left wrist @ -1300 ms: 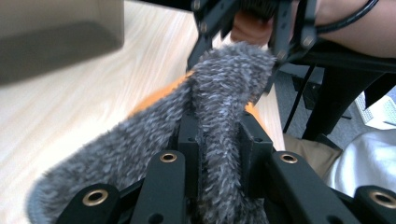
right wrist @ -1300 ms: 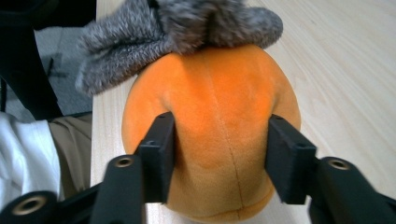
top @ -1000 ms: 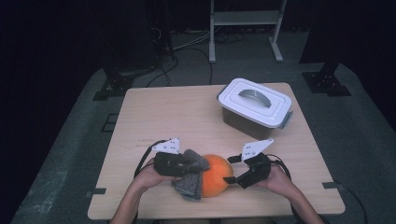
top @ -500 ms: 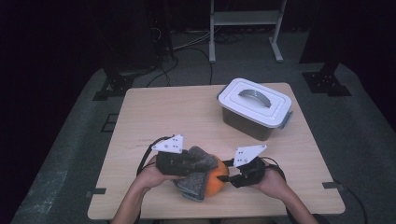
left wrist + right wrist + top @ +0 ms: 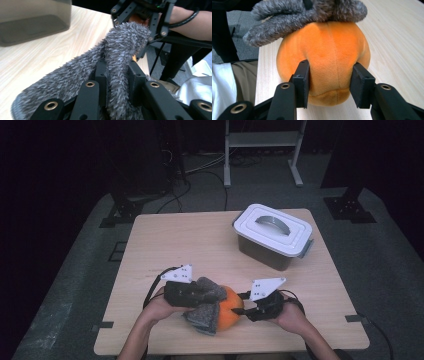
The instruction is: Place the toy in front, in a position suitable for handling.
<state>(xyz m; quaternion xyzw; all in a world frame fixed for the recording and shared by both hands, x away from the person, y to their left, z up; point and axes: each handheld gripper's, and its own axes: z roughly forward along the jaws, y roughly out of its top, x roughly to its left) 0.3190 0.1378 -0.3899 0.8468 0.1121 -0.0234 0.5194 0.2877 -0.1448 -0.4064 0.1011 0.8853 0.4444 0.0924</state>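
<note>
An orange plush ball (image 5: pixel 231 314) lies near the table's front edge, with a grey fuzzy fabric piece (image 5: pixel 204 316) draped over its left side. My left gripper (image 5: pixel 202 292) is shut on a fold of that grey fabric (image 5: pixel 125 40), pinched between its jaws (image 5: pixel 117 72). From the right, my right gripper (image 5: pixel 243 310) has just been closing. In the right gripper view its pads press into both sides of the orange ball (image 5: pixel 329 45), which bulges between them (image 5: pixel 329 75). The grey fabric (image 5: pixel 299 12) hangs over the ball's top.
A grey storage box with a white handled lid (image 5: pixel 272 236) stands at the back right of the wooden table (image 5: pixel 185 240). The person's lap and the floor lie just past the table's front edge.
The right gripper's jaws came together on the orange ball and edged inward. The grey fabric now covers more of the ball. The left hand stayed put.
</note>
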